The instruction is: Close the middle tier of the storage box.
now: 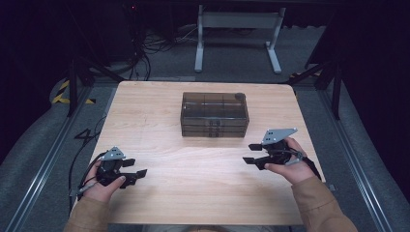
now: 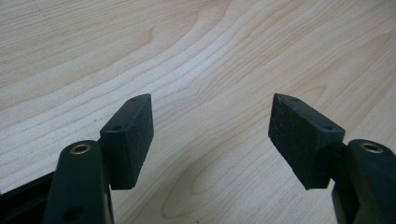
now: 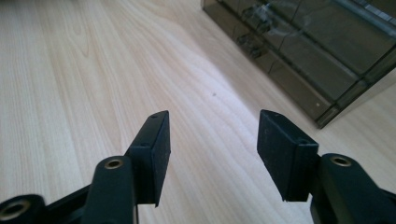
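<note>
a: where do we stand with the drawer box?

b: we see it toward the far middle of the desk — a smoky, see-through box with stacked drawers, front facing us. in the right gripper view it sits up at the right, one corner nearest the jaws but well apart from them.

a: and our right tool?

b: spread wide, nothing between the pads. in the high view it sits near the desk's right side, jaws pointing left across the bare wood, the box beyond it and to the left.

a: the left tool?

b: also spread — in its own view we see plain wood grain between the two black pads, nothing pinched. from above it rests near the front left of the desk, jaws pointing right, well apart from the box.

a: so the two tools face each other?

b: roughly, yes, with open desk between them.
</note>
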Demonstrator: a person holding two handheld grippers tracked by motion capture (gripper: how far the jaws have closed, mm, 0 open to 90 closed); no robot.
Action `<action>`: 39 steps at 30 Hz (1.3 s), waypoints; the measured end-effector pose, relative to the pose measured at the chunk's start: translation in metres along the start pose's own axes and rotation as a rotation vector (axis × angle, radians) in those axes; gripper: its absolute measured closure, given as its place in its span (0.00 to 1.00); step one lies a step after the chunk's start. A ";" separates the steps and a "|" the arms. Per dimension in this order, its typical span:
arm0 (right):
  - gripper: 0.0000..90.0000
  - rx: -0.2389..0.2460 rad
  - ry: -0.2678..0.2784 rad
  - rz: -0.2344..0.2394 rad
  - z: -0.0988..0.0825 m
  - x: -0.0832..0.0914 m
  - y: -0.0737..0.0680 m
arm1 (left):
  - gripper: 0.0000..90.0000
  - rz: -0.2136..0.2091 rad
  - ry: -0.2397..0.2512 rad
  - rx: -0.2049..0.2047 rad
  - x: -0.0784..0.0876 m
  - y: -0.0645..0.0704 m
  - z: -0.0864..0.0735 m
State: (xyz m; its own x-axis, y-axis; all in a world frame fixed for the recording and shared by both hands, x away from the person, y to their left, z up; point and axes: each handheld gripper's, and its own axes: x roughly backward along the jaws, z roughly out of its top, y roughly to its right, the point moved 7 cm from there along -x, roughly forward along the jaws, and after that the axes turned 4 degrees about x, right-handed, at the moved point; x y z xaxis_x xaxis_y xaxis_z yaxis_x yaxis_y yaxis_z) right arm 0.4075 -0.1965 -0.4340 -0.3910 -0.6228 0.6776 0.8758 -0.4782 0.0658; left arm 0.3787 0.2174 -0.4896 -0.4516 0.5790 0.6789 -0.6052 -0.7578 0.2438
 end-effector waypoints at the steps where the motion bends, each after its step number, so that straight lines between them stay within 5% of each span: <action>1: 0.50 0.003 -0.009 0.005 -0.004 -0.002 -0.004 | 0.36 0.000 0.000 0.000 0.000 0.000 0.000; 23: 0.47 0.002 -0.112 0.031 -0.038 -0.036 -0.023 | 0.36 0.000 -0.005 -0.007 -0.001 0.000 0.001; 39: 0.46 0.055 -0.158 0.003 -0.052 -0.050 -0.030 | 0.36 -0.003 -0.018 -0.001 -0.007 -0.003 0.000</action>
State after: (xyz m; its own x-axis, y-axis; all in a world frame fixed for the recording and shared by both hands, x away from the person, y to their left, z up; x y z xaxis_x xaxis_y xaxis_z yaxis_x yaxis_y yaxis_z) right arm 0.3858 -0.1831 -0.5078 -0.3429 -0.5170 0.7843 0.8926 -0.4396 0.1005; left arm 0.3836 0.2154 -0.4946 -0.4376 0.5760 0.6904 -0.6071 -0.7557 0.2457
